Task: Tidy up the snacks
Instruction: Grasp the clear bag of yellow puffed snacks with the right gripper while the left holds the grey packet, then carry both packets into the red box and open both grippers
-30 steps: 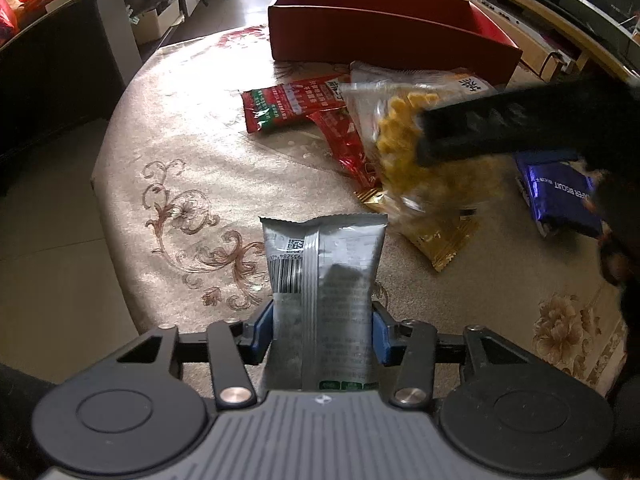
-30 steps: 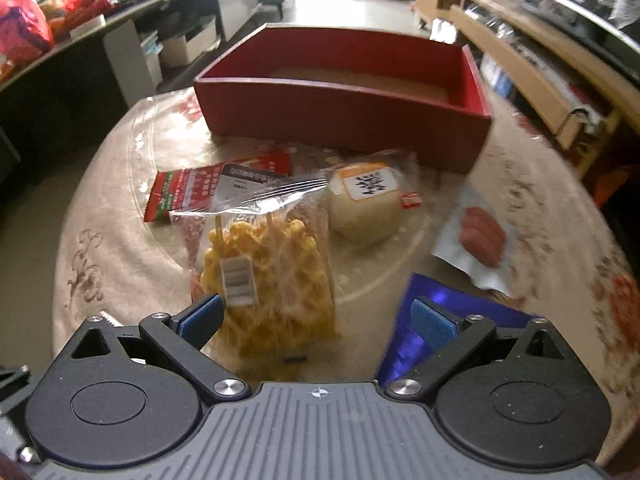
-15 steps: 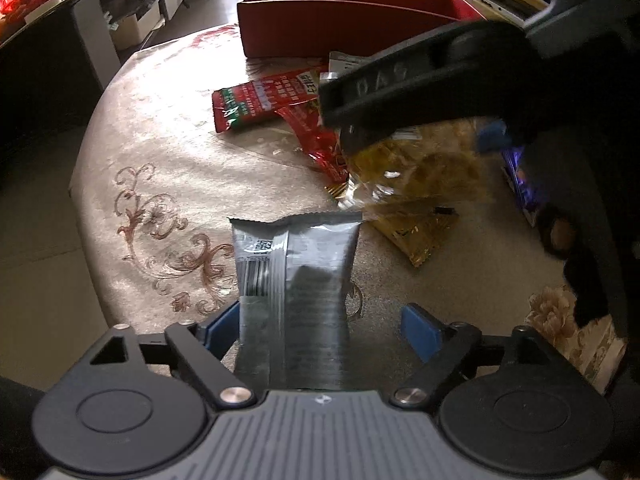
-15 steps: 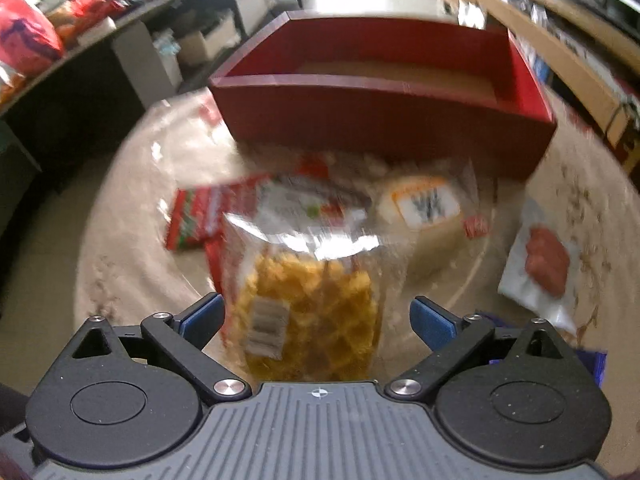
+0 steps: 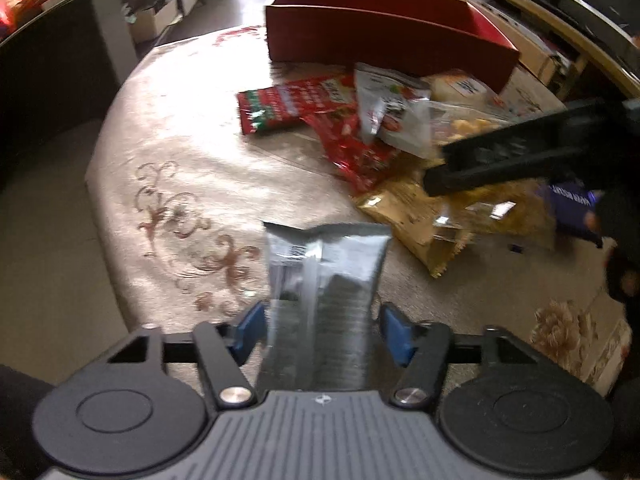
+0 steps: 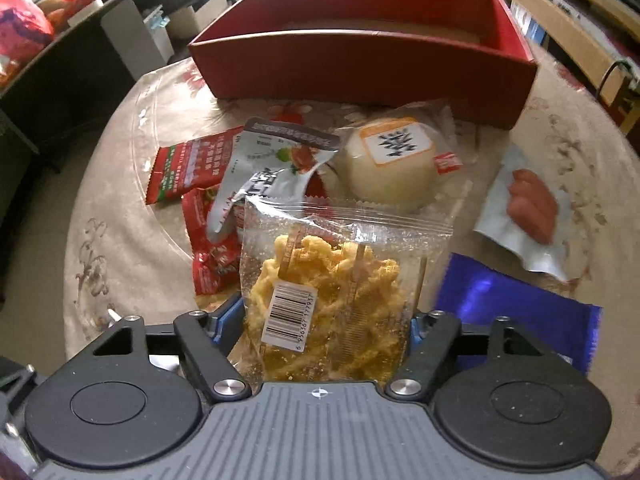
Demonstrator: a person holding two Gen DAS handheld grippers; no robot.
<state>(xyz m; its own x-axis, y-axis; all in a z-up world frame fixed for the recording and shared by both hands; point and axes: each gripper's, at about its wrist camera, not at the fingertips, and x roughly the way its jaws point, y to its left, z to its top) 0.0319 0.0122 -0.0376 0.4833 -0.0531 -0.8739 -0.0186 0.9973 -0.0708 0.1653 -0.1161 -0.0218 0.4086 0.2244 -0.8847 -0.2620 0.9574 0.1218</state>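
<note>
My right gripper (image 6: 322,320) is clamped on the clear bag of yellow crisps (image 6: 332,300); my left gripper (image 5: 320,330) grips the silver packet (image 5: 324,280). The red box (image 6: 360,60) sits ahead.

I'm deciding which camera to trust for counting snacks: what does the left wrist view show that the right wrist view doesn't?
Only the left wrist view: the silver packet between the left gripper fingers.
Only the right wrist view: the sausage pouch and the barcode on the yellow snack bag in the right gripper.
Both: the red box and the red packet.
</note>
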